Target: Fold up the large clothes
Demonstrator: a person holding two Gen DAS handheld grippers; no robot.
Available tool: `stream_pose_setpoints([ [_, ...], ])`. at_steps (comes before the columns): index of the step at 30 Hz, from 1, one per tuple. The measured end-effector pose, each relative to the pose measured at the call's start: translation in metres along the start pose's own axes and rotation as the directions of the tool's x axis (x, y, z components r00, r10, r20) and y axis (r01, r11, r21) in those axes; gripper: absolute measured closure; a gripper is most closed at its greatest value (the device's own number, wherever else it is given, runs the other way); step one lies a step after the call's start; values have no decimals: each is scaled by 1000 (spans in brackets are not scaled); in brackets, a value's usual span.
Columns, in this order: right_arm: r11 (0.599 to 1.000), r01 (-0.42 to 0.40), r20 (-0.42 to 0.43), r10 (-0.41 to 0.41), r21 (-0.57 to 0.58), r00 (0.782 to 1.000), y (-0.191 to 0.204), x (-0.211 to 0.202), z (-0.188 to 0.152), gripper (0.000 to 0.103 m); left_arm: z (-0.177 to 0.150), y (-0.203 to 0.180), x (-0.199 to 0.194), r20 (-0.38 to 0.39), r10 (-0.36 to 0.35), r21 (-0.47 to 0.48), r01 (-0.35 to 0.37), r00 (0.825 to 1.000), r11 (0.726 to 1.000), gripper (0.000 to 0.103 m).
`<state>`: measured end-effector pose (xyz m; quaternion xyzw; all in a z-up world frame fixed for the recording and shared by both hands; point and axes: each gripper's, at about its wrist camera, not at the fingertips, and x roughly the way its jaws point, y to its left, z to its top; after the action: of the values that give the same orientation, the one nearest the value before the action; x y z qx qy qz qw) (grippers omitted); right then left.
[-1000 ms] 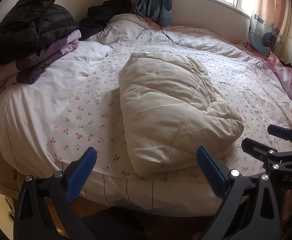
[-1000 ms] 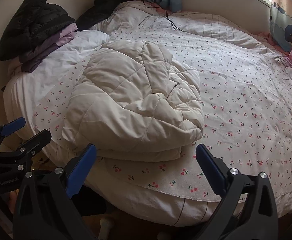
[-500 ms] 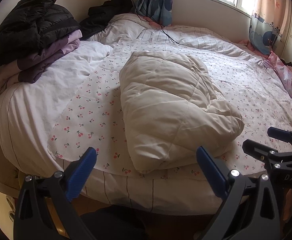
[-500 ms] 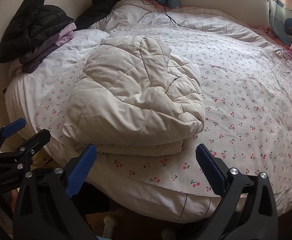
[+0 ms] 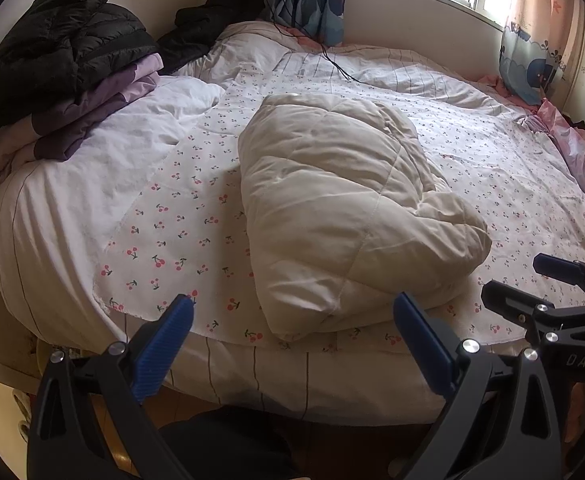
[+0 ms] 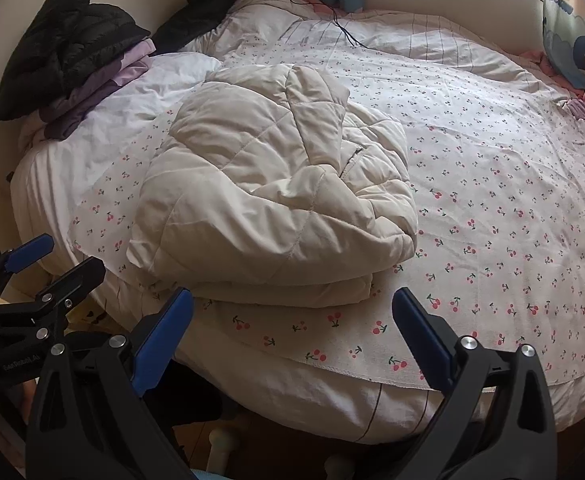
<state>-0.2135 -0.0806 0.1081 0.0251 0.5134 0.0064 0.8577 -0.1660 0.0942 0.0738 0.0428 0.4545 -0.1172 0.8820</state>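
A cream quilted padded coat (image 5: 344, 216) (image 6: 276, 196) lies folded into a thick bundle on the cherry-print sheet (image 5: 180, 216) (image 6: 492, 208) near the bed's front edge. My left gripper (image 5: 292, 320) hangs open just short of the bed edge, with the bundle's near end a little beyond its blue pads and nothing between them. My right gripper (image 6: 292, 312) is open too, over the sheet's front edge, just in front of the bundle. Each gripper shows in the other's view: the right gripper (image 5: 532, 280) at the right, the left gripper (image 6: 52, 260) at the left.
A stack of folded clothes, black puffer jacket (image 5: 60, 40) (image 6: 64, 40) on purple garments (image 5: 100, 104), sits at the bed's far left. More dark clothing (image 5: 216, 20) lies by the wall. A black cable (image 5: 332, 60) crosses the back. Curtains (image 5: 532, 52) and pink bedding (image 5: 584, 152) lie right.
Both grippers have drawn back and slightly up from the bed, staying open. The coat bundle has not moved.
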Motion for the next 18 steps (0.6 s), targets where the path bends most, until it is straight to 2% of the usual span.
stream_pose_setpoints([
  [14,1000,-14,-14,14,0,1000,1,6,-2,7,-3,2,6,-3,7,-14,-7,1000,1000,7],
  [16,1000,-15,-16,15,0,1000,2,7,-3,7,-5,1,14,-63,-1,-2,1,998,1000,7],
  [18,1000,-17,-17,17,0,1000,2,7,-3,7,-6,3,18,-79,-10,-2,10,997,1000,7],
])
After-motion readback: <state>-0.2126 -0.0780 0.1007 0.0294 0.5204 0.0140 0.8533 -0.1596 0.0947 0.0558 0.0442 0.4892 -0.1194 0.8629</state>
